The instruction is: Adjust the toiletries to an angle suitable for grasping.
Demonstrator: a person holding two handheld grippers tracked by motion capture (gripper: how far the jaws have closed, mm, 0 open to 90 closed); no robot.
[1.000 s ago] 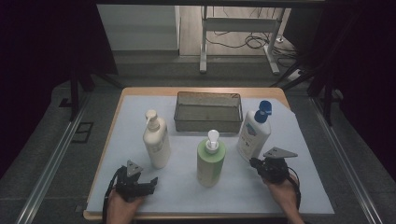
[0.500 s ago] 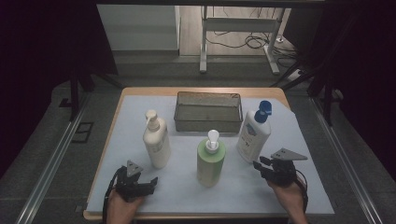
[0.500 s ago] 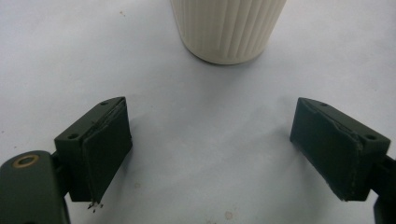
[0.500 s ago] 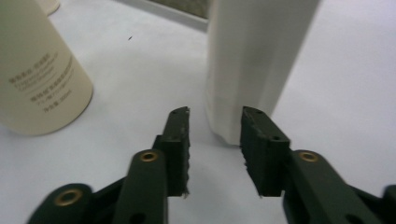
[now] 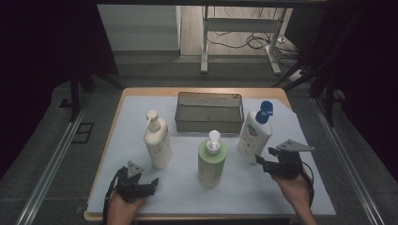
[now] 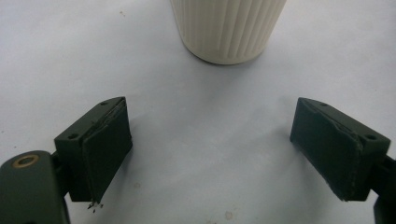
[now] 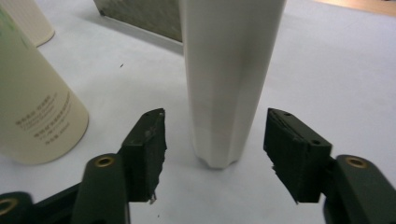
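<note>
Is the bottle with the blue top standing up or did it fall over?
Standing up. The white bottle rests on its base on the table, blue pump on top, and the open right tongs are not touching it.

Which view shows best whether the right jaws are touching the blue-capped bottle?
The right gripper view: the right gripper has its jaws open either side of the blue-capped bottle, with gaps showing on both sides. They have just been opening. The high view shows the whole bottle, but not the gaps.

front desk (image 5: 244, 197): bare mat, free | mid row: cream bottle (image 5: 157, 140), green bottle (image 5: 211, 159), blue-capped bottle (image 5: 255, 133) with gaps between | behind: mesh basket (image 5: 209, 112) blocks
</note>
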